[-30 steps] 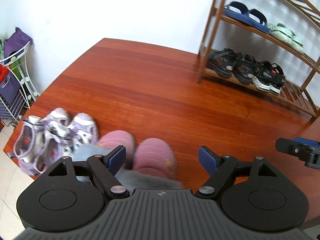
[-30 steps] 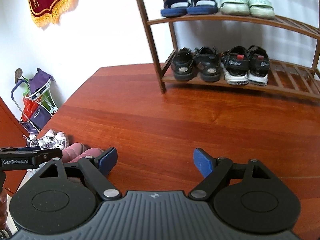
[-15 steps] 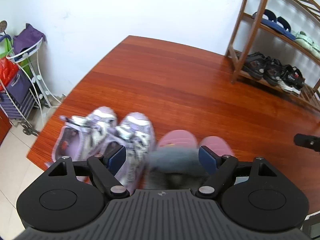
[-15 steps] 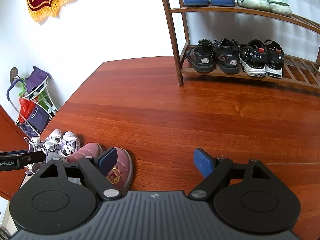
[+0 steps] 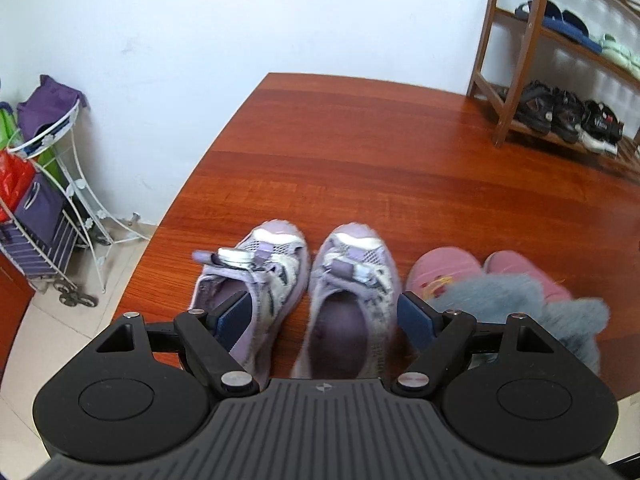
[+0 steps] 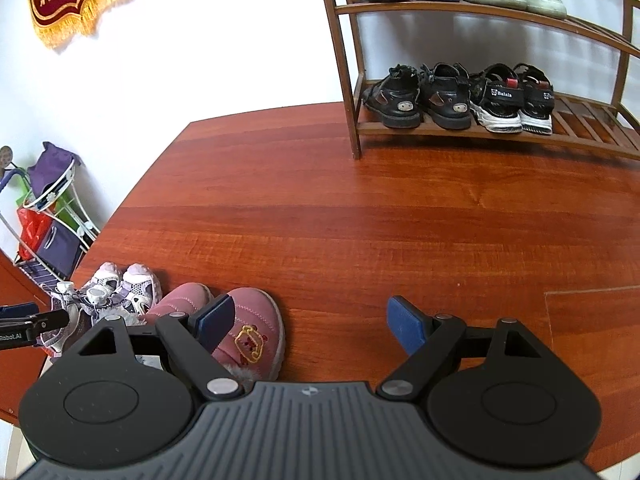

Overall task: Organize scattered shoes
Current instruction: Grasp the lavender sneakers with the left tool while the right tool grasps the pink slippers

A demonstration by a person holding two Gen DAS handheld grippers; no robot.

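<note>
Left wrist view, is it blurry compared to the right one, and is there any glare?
Left wrist view: the purple sneakers and pink boots are smeared by blur. Right wrist view: sharp, the sandal strap's logo readable; soft sheen on the table, straight edges bowed by fisheye.

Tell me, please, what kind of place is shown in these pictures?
Probably a home entryway. A wooden shoe rack against a white wall holds sandals and slippers, purple sneakers and pink boots sit on a reddish wooden surface, and a folding shopping cart stands on the tiled floor nearby.
</note>
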